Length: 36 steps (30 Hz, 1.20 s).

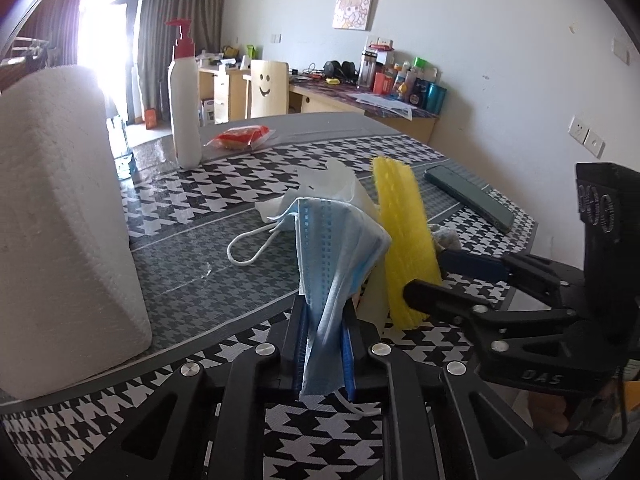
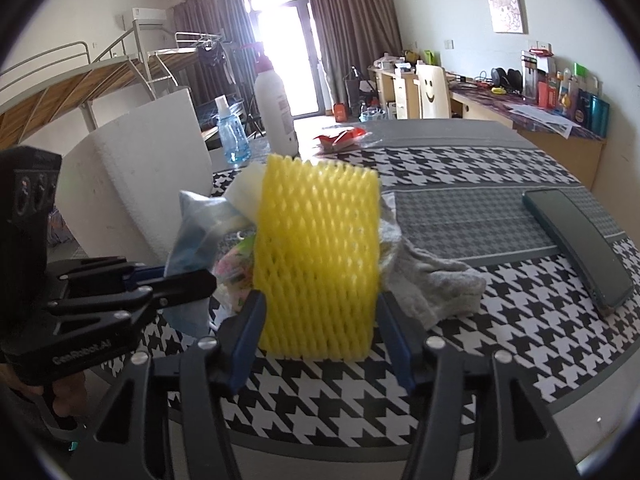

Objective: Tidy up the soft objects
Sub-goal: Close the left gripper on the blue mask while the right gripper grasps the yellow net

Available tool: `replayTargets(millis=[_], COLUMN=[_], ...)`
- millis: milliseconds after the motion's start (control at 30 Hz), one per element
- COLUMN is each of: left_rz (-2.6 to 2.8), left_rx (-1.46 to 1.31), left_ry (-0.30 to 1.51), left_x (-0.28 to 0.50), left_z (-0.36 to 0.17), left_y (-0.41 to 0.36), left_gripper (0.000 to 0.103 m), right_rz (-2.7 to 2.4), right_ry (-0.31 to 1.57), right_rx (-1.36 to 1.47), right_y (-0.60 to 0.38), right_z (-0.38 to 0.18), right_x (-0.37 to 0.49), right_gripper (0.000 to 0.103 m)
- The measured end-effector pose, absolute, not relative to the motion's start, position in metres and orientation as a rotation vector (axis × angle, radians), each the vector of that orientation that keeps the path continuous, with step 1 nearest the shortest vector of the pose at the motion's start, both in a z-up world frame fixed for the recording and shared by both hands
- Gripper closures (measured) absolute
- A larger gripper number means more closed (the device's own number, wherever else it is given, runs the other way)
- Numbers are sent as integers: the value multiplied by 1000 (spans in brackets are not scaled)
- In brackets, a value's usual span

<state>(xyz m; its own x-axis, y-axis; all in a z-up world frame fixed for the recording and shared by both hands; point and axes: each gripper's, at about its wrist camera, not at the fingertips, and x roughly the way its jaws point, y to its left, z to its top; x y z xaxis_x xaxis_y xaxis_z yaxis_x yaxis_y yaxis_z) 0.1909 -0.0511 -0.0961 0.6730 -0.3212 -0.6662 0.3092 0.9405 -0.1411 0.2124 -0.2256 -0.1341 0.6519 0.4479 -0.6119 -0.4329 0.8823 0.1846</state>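
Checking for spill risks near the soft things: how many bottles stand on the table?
2. A white pump bottle at the far edge, and a clear blue spray bottle just left of it, beside the white foam block. Others may be hidden behind the block.

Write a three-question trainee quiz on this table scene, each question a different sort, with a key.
1. True or false: the left gripper is shut on the pale blue pleated face mask.
2. Which thing stands between the right gripper's blue pads?
A. grey knitted sock
B. yellow foam mesh sleeve
C. dark flat phone
3. Fill in: the white pump bottle has a ___ pump top.

Key: 1 true. 2 B, the yellow foam mesh sleeve. 3 red.
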Motion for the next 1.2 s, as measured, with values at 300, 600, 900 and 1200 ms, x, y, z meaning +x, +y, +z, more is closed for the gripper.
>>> replayTargets(millis=[300,600,900,1200], left_rz=[-339,-334,-320,-306], left_rx=[-20,-29,-31,-33], left_ry=[728,688,652,630], left_x=[180,166,152,140], left_z=[-87,-77,-65,-59], left_y=[-43,-36,-29,-23], left_gripper=[87,87,87,87], right_rz=[479,464,500,494], right_ry=[732,695,671,648], right_rx=[14,27,39,3], right_y=[-223,-228,-223,-206], right_z=[-137,-127,-120,-122], right_x=[214,201,194,196], right_gripper=[78,99,89,21])
